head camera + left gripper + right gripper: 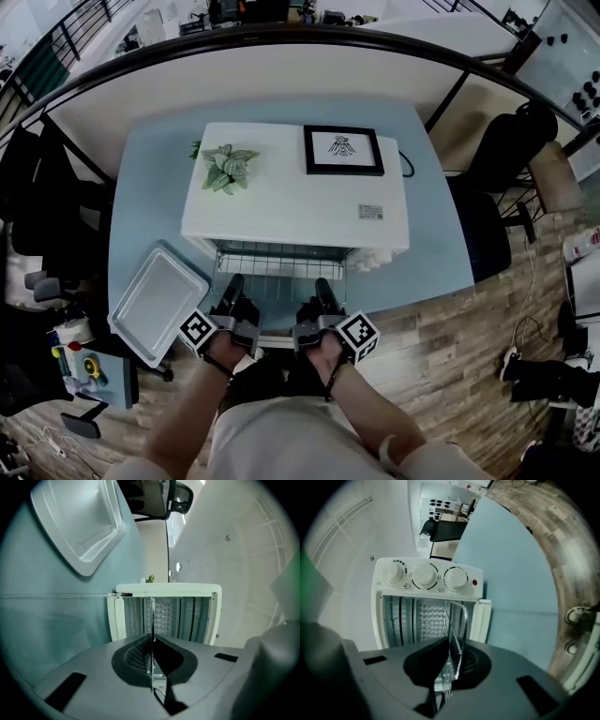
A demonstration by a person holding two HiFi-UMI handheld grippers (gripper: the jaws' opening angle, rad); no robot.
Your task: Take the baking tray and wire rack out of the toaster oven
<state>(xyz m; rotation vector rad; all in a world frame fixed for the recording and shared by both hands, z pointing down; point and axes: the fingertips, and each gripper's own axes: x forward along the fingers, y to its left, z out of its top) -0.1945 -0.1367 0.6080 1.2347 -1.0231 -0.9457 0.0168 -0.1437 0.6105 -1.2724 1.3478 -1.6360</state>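
My left gripper [152, 641] has its jaws pinched together on the near edge of the wire rack [151, 613]. The rack shows edge-on as a thin line reaching toward the open mouth of the white toaster oven [168, 589] on the far side. To the left, the pale baking tray [79, 522] lies on the light blue table [51, 620], apart from the oven.

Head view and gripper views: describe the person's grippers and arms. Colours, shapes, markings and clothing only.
The left gripper and right gripper are dark grey and black. Each carries a white cube printed with black square markers. Close up, each housing is smooth grey with a black recess and dark rectangular slots. A dark strap circles each wrist; the person wears a pale top.
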